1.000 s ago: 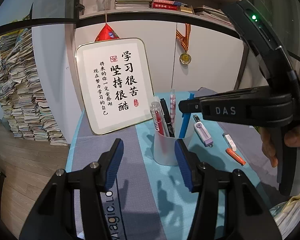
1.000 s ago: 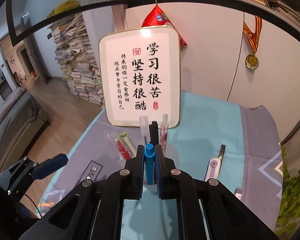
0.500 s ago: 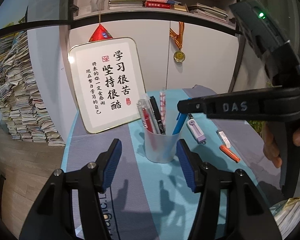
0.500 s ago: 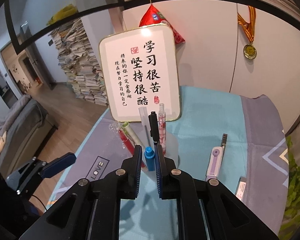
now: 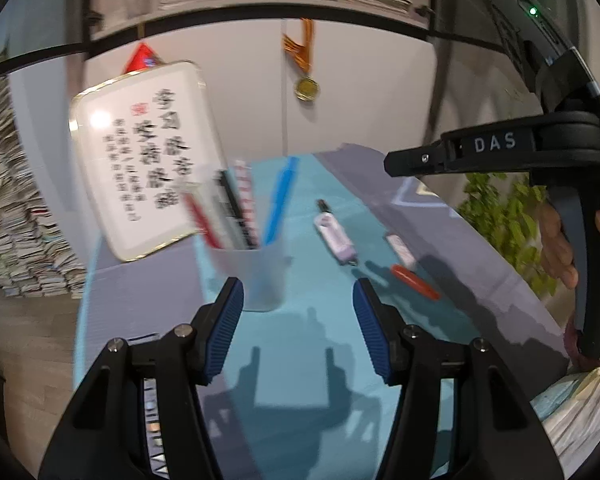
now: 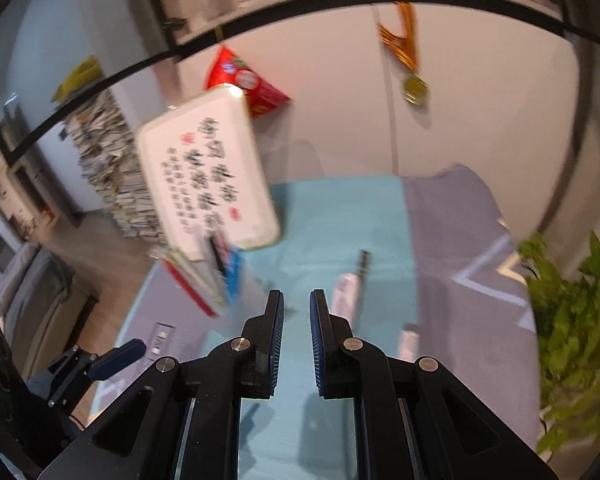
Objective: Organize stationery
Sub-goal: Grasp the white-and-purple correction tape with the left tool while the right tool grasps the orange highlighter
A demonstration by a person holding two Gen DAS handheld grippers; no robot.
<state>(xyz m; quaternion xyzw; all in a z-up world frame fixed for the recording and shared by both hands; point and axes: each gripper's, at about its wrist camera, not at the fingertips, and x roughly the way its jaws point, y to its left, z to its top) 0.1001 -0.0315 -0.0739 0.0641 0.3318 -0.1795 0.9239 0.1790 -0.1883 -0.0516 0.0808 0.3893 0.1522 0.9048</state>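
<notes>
1. Left gripper (image 5: 298, 328): jaws wide apart, nothing between them, low over the teal cloth (image 5: 320, 344) with the cup (image 5: 256, 276) just ahead at about 11 o'clock.
2. Right gripper (image 6: 296, 320): jaws a narrow gap apart, nothing clamped, above the cloth; seen from the left view at about 2 o'clock, well clear of the cup.
3. Cup: standing upright on the cloth, holding a blue pen (image 5: 278, 204) that leans toward 1 o'clock, plus a black pen (image 5: 230, 208), a red pen (image 5: 200, 216) and a pink patterned pen (image 5: 246, 200); contents blurred, exact count hard to tell.
4. Done so far, judging by the layout: several pens already gathered in the cup.
5. Left to do, judging by the layout: three loose pieces on the cloth at about 3 o'clock from the cup, namely a lilac correction tape (image 5: 336, 236), a small white piece (image 5: 400, 246) and an orange pen (image 5: 414, 284), each lying flat and a little apart from the others.
6. Likely next target: the correction tape, nearest the right gripper's line, just ahead at 1 o'clock (image 6: 350, 296) in the right view.
7. Background only: a framed sign (image 5: 144, 156) leaning behind the cup at 10 o'clock.
</notes>
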